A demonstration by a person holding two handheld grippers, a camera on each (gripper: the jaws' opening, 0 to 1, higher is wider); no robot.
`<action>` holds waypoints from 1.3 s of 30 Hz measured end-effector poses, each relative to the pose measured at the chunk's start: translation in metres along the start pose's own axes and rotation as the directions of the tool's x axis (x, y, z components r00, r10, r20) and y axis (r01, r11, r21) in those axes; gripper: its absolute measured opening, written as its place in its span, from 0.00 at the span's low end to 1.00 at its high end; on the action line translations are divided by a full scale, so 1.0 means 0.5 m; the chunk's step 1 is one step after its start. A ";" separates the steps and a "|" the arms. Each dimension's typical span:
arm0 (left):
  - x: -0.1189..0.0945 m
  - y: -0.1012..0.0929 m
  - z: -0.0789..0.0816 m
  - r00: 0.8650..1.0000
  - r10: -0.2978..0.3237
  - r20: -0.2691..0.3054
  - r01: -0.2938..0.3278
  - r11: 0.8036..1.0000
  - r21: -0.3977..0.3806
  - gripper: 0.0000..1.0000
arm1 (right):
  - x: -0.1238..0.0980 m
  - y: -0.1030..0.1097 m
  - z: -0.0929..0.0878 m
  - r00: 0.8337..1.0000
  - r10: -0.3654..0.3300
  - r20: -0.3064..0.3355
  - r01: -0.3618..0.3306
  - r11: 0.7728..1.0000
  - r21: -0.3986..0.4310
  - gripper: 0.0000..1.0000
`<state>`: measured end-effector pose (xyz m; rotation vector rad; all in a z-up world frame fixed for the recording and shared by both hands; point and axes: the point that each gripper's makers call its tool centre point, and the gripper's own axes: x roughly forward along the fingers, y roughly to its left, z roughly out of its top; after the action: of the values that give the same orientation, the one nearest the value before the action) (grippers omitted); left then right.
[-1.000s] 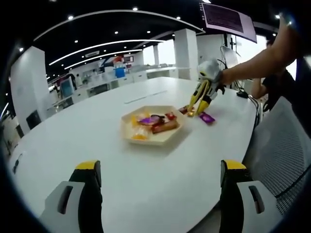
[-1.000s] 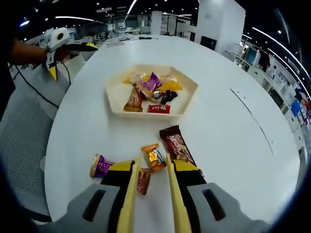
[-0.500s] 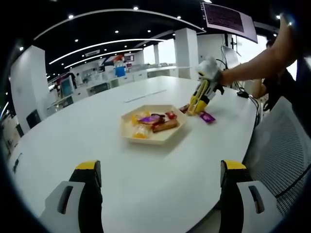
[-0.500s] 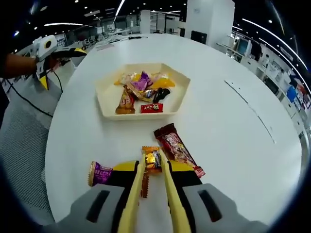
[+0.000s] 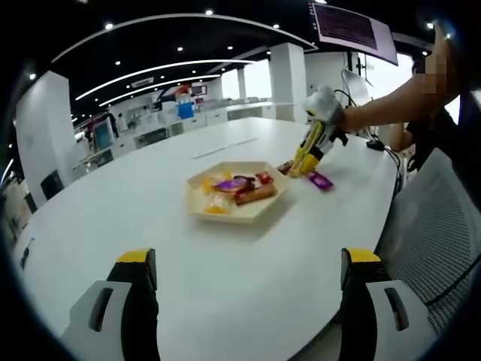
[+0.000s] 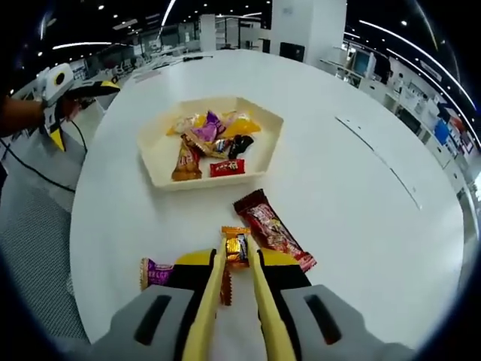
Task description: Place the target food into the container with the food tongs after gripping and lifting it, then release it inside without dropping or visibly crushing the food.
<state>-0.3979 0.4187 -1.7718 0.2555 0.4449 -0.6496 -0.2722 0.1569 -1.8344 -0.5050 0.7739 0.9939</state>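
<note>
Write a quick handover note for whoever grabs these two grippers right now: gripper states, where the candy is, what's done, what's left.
Right gripper: tongs closed on the orange-wrapped candy, low over the table.
Left gripper: open, holding nothing, well back from the tray.
Loose on the table: brown chocolate bar to the right of the tongs, purple candy to their left, a reddish wrapper under them.
The tray ahead already holds several wrapped sweets.
Done: grip on the orange candy.
Left: carry it over the tray and release gently inside; the other loose pieces may follow.
</note>
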 end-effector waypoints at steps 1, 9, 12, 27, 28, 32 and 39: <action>0.000 0.000 0.000 1.000 -0.001 0.000 0.001 1.000 0.001 0.99 | -0.004 -0.002 0.005 1.000 -0.002 0.007 0.002 1.000 0.006 0.20; -0.001 0.000 0.005 1.000 -0.005 0.016 0.005 1.000 -0.015 0.99 | -0.024 -0.017 0.027 1.000 -0.016 0.021 0.016 0.999 0.029 0.20; -0.002 0.003 0.011 0.999 -0.002 0.035 0.003 1.000 -0.028 0.99 | -0.033 -0.024 0.039 0.999 -0.028 0.027 0.027 0.999 0.034 0.20; -0.004 0.003 0.013 0.999 0.001 0.039 0.000 1.000 -0.029 0.99 | -0.051 -0.041 0.082 0.997 -0.052 0.053 0.049 0.997 0.058 0.20; -0.004 0.003 0.014 0.999 0.002 0.041 -0.001 1.000 -0.029 0.99 | -0.052 -0.041 0.087 0.997 -0.051 0.057 0.047 0.997 0.062 0.20; -0.004 0.004 0.013 0.999 0.003 0.042 -0.002 1.000 -0.029 0.99 | -0.049 -0.040 0.103 0.996 -0.053 0.069 0.048 0.997 0.065 0.20; -0.006 0.007 0.016 0.999 0.009 0.050 -0.007 0.999 -0.032 0.99 | -0.044 -0.028 0.132 0.996 -0.047 0.080 0.042 0.997 0.059 0.20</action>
<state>-0.3953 0.4200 -1.7633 0.2099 0.4060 -0.6392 -0.2446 0.1839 -1.7749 -0.4283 0.7131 0.9426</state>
